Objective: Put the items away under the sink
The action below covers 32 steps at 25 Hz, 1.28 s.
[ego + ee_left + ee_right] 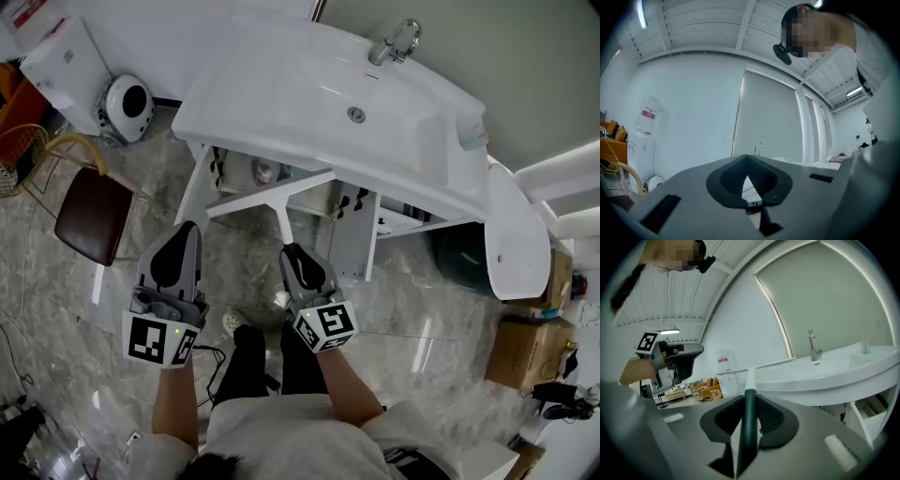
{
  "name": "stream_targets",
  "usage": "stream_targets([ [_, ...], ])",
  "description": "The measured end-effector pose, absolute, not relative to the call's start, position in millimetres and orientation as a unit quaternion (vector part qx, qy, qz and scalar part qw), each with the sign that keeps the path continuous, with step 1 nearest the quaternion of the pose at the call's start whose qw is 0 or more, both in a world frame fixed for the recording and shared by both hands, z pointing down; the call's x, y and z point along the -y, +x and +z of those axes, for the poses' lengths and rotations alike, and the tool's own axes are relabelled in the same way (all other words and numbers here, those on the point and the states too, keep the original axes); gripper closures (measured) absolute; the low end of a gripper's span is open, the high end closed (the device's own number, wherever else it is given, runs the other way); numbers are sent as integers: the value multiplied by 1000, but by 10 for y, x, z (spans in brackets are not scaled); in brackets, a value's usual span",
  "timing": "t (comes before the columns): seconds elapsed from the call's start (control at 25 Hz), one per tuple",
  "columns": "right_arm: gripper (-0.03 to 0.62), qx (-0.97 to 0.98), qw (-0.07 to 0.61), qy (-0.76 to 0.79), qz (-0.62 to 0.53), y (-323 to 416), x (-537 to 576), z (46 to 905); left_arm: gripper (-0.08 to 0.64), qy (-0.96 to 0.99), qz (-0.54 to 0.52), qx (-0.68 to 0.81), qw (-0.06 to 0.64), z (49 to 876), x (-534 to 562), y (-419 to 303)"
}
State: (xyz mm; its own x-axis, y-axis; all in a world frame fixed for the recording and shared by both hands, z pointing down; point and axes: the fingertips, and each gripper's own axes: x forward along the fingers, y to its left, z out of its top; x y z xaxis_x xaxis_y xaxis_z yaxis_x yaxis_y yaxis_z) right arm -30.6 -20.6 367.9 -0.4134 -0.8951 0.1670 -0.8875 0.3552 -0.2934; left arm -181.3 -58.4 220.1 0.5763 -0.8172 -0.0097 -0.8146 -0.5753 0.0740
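— Dark green is the handle that our right gripper (749, 398) is clamping. Its jaws are closing on the squeegee (281, 217) from both sides, low on the handle, so the white blade is sticking out in front, in the middle of the head view.

— Why are we holding it so far back?

— We think it is for reach. The long tool is pointing toward the cabinet (354, 239) under the sink (309, 94), and its doors are standing open in the middle of the frame. With the blade leading, we are probably able to slide it inside without bringing the gripper itself into the opening.

— And the left gripper (178, 236), what is it doing?

— It is carrying nothing. Its jaws are meeting at the tips, and only a small gap is showing behind them. It is hanging at lower left, well apart from the cabinet.

— So the squeegee is not yet inside?

— No, it is hanging in the air just before the opening, touching nothing that we can see.
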Motion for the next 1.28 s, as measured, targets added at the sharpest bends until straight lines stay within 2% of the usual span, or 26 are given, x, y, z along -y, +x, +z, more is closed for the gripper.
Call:
stream_targets([
  [0.32,492,-809,1,-559,-180,-437,225,4137,560,907,-17,419,44,2603,778,-1776],
  [0.76,492,-834,-34,-514,-198,-339,399,5137,560,892,-15,446,65,3487,961,-1588],
  [1.28,492,-842,-4,-511,-172,-145,931,6235,560,887,-16,458,55,4751,1115,-1482],
])
